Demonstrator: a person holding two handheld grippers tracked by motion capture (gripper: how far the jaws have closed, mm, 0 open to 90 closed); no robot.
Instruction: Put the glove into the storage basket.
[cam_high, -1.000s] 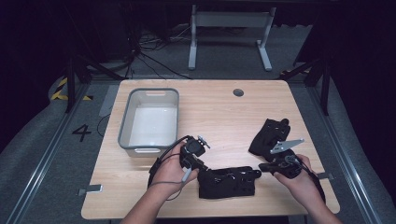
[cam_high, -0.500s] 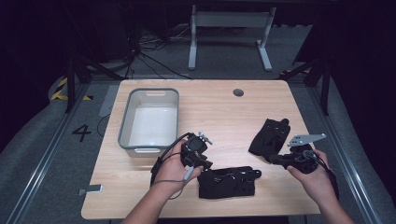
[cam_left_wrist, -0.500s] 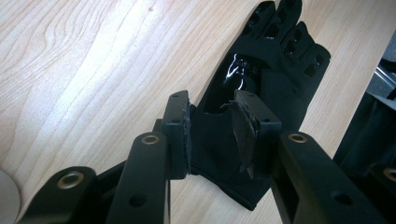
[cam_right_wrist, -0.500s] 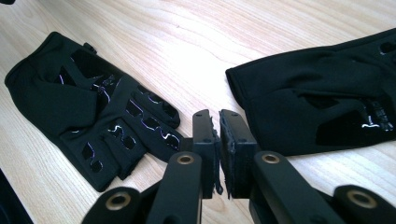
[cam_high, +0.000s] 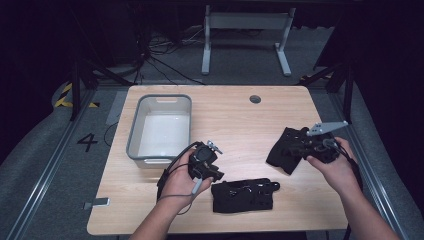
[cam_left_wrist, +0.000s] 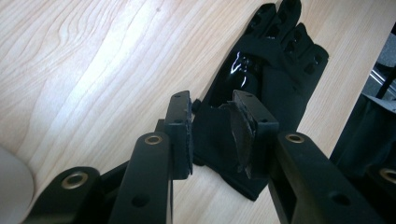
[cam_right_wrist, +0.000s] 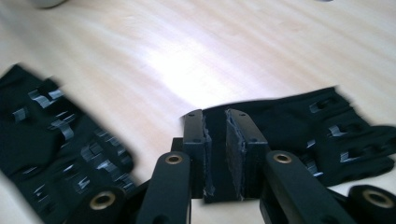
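Two black gloves lay on the bench, both right of the grey bin. The left tongs pinched the near glove by its cuff; the right tongs, just opening, straddled the far glove unclamped. That thin hold could have slipped when lifted.

Grey bin on wooden table, far-left side.

A: 2 black gloves on the wooden table; the near glove lies flat at the front edge, fingers pointing right.

B: The far glove lies rumpled near the right edge; well apart.
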